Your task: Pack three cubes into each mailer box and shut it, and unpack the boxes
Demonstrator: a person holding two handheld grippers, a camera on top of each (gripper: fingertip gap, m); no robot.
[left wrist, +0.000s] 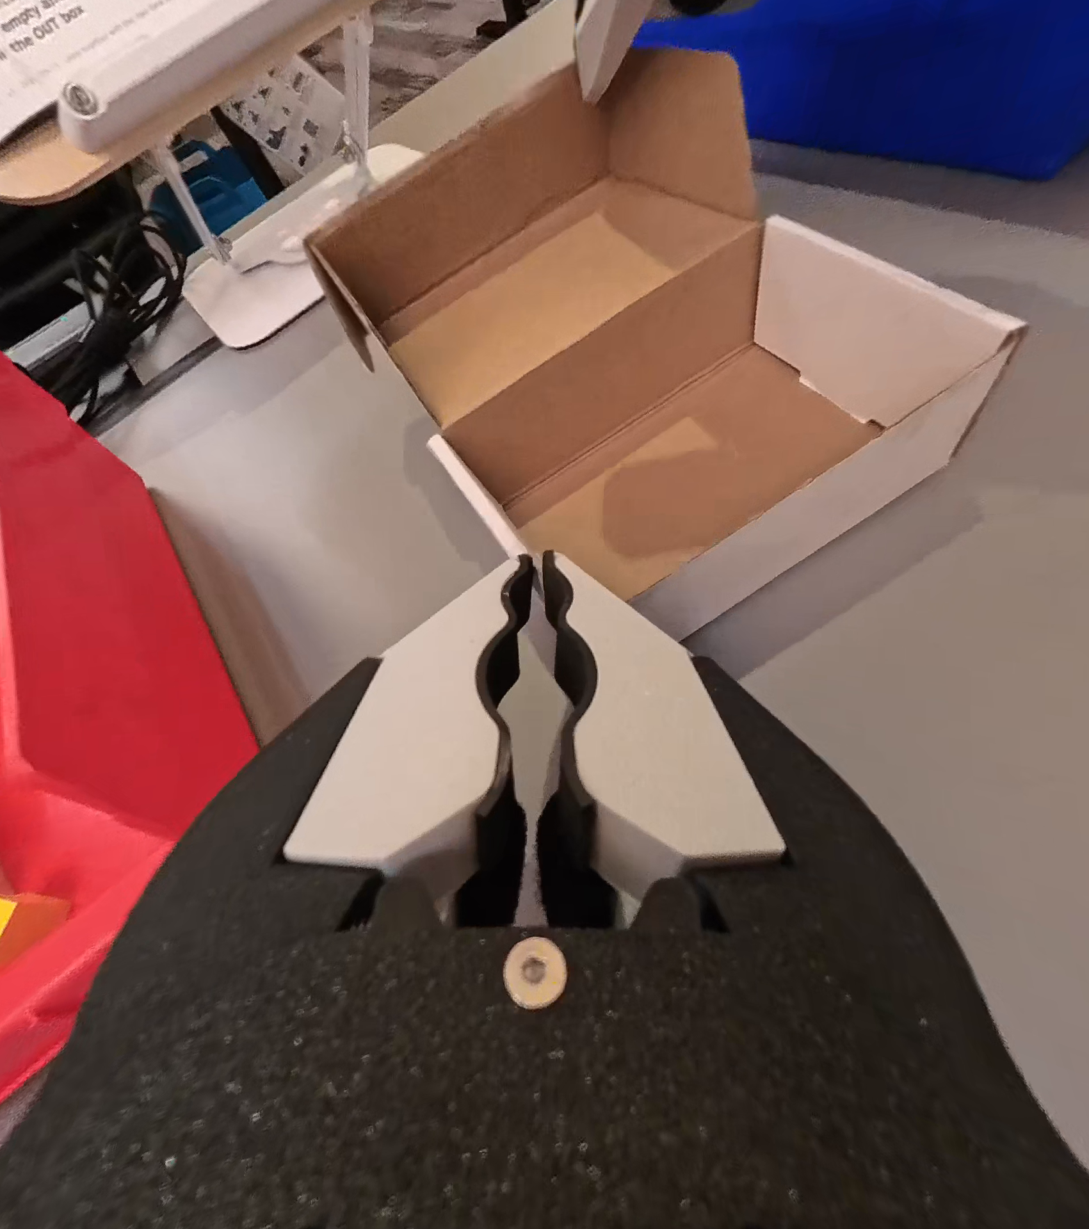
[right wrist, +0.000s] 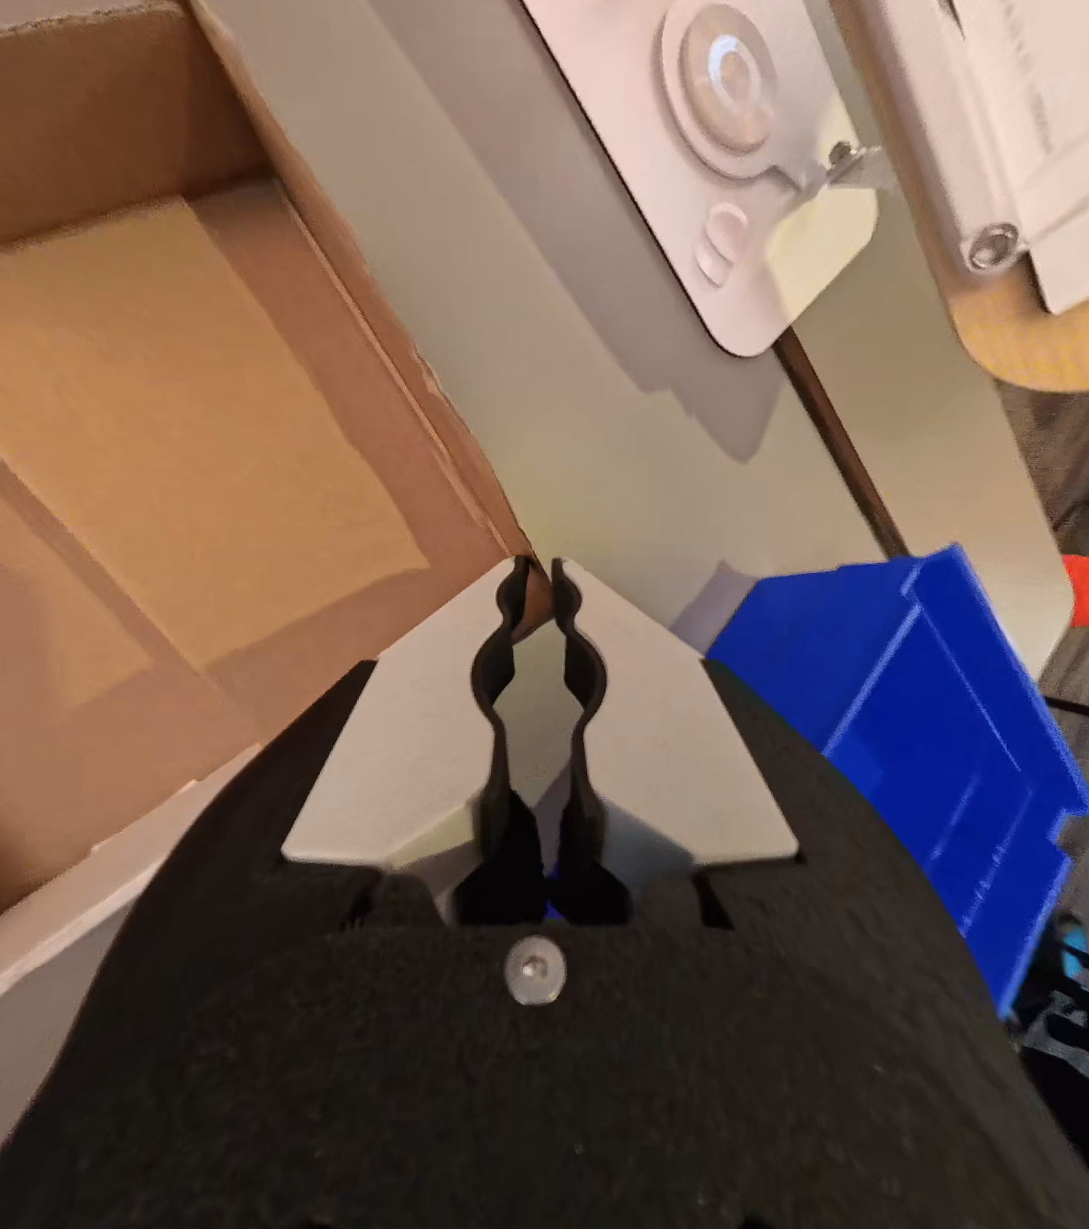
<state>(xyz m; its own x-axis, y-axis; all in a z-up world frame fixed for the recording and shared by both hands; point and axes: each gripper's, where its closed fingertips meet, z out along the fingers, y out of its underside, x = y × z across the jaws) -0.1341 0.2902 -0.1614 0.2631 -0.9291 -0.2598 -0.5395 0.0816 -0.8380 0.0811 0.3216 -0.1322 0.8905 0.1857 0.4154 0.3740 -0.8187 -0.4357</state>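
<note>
Left wrist view has the mailer box (left wrist: 694,412) sitting open on the grey table (left wrist: 927,731), empty as far as I can see, lid flap standing up at the back. My left gripper (left wrist: 536,565) hovers just at the box's near corner with the fingers pretty much together and nothing between them. The red bin (left wrist: 62,665) is right beside me on the left, and I can spot a yellow and orange cube (left wrist: 3,928) down in it, so my guess is the next job is fetching cubes. To do that well I'd spread the fingers wide before dipping in, come straight down over one cube so I don't nudge its neighbours, and keep clear of the bin's wall. Meanwhile my right gripper (right wrist: 543,568) looks pinched on the edge of the lid flap (right wrist: 395,372), fingertips nearly touching with the cardboard edge running into them, though the contact itself is blurry. If it is holding the lid back, it should hold steady so the opening is clear for drops. The right wrist view gives me the flap edge close up, plus the blue bin (right wrist: 914,765) and a white stand base (right wrist: 728,166) on the table, but no red bin or cubes. Only the left shows those and the whole box interior.
</note>
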